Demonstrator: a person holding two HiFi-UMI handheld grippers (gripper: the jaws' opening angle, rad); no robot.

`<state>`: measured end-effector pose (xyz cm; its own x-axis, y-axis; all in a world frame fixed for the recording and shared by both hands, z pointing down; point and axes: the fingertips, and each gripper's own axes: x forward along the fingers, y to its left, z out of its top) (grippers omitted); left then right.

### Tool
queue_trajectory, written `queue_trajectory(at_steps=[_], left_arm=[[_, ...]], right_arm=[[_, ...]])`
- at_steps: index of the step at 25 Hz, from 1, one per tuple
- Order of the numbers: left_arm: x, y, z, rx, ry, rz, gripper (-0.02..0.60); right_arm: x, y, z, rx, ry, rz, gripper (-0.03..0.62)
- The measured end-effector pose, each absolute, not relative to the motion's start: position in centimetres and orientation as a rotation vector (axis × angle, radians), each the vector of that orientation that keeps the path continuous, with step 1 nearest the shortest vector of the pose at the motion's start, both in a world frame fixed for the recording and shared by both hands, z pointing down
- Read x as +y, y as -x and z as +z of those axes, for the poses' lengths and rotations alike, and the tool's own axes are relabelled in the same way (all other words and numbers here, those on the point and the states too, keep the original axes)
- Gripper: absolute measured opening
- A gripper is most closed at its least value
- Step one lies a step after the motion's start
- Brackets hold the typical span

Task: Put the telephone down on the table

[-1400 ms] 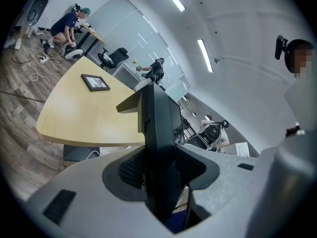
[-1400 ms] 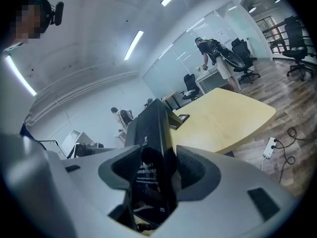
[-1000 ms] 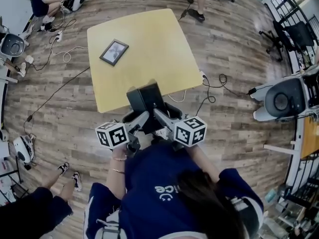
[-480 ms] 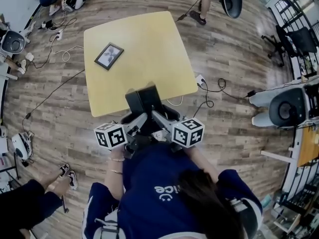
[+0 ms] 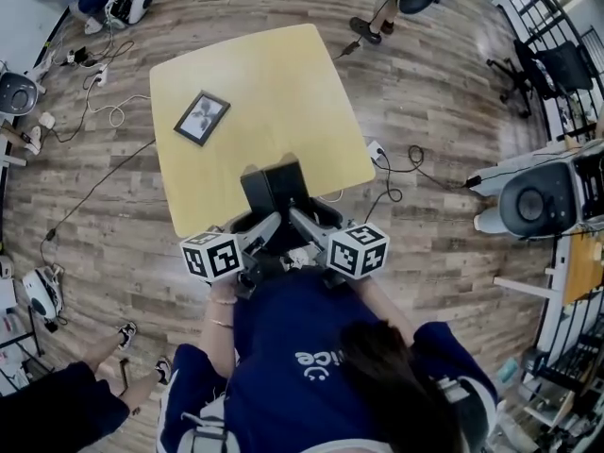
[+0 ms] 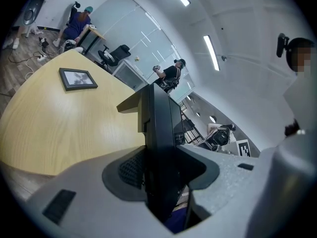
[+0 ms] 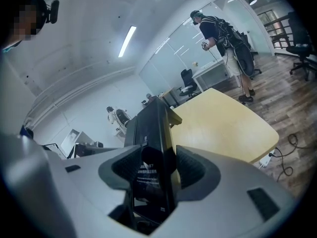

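A black telephone (image 5: 275, 189) hangs in the air over the near edge of the yellow table (image 5: 274, 92), held from both sides. My left gripper (image 5: 257, 232) is shut on its left edge; in the left gripper view the black telephone (image 6: 159, 133) stands upright between the jaws. My right gripper (image 5: 304, 226) is shut on its right edge, and the right gripper view shows the telephone (image 7: 150, 152) clamped edge-on between the jaws, with the table (image 7: 223, 128) beyond it.
A framed picture (image 5: 201, 118) lies on the table's left part. Cables (image 5: 104, 111) and a power strip (image 5: 376, 151) lie on the wooden floor around the table. People stand and sit at the room's edges, one near the bottom left (image 5: 57, 404). Office chairs (image 5: 543, 69) stand at right.
The view has drifted a little, so the table and picture frame sit further left. Both grippers still hold the telephone in the same way. People at the edges have moved.
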<state>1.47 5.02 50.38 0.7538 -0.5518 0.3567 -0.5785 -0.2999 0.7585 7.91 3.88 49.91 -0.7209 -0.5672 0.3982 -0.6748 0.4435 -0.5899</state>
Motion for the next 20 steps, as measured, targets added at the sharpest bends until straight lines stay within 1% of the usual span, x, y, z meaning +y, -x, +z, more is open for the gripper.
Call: queue_trajectory(at_steps=[20], left_arm=[[-6.1, 4.3, 49.8, -0.745, -2.035, 0.091, 0.186]], right_arm=[[-6.4, -2.3, 49.3, -2.493, -1.298, 1.174, 0.227]])
